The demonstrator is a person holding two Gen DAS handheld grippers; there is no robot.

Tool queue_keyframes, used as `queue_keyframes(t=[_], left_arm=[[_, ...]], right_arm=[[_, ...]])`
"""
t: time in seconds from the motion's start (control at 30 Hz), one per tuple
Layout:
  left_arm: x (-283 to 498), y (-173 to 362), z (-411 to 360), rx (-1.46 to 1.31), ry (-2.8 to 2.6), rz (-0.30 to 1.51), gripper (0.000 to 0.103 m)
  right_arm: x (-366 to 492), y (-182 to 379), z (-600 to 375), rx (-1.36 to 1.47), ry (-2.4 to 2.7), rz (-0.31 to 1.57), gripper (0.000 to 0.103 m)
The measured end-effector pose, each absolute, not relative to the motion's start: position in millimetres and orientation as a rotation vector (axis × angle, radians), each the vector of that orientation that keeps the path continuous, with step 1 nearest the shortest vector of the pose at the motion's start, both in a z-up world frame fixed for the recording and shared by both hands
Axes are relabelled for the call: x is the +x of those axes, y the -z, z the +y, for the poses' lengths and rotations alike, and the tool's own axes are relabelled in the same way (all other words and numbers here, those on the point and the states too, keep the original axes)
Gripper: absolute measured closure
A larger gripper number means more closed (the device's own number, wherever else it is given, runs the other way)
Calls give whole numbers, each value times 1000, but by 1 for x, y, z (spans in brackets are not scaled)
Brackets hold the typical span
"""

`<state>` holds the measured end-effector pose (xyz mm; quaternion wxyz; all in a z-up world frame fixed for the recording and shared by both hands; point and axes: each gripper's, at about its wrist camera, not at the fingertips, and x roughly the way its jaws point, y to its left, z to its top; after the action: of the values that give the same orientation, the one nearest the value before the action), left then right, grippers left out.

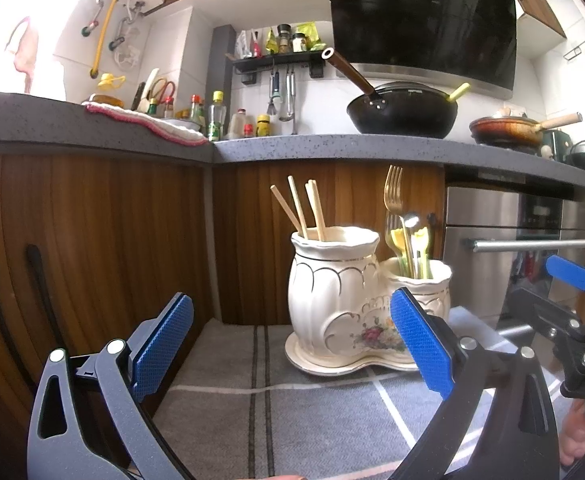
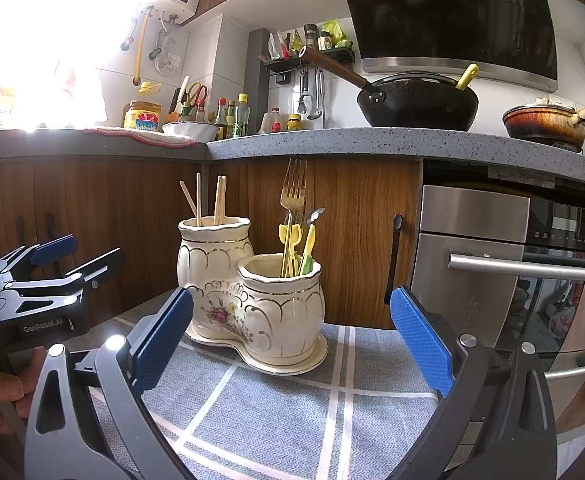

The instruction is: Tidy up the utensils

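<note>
Chopsticks (image 2: pixel 208 200) sit in the taller pot (image 2: pixel 212 264), forks (image 2: pixel 292 216) in the shorter, on the desk (image 2: pixel 292 420). Both tongs, left (image 1: pixel 292 348) and right (image 2: pixel 292 344), gape empty. I judge sorting done; next I'd only check.

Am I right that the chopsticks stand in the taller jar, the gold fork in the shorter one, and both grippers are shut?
Not quite. Chopsticks in the taller jar and gold fork in the shorter jar are correct, but the left gripper and right gripper are open, as each wrist view shows.
</note>
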<state>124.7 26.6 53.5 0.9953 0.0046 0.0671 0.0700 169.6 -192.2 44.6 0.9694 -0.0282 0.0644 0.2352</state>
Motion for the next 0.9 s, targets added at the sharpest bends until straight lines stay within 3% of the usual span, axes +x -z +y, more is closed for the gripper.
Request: queue_keyframes(t=[0.9], left_arm=[[126,-52,27,8,-141,140,5]], right_arm=[[169,-45,-192,-57,-475,131,6]])
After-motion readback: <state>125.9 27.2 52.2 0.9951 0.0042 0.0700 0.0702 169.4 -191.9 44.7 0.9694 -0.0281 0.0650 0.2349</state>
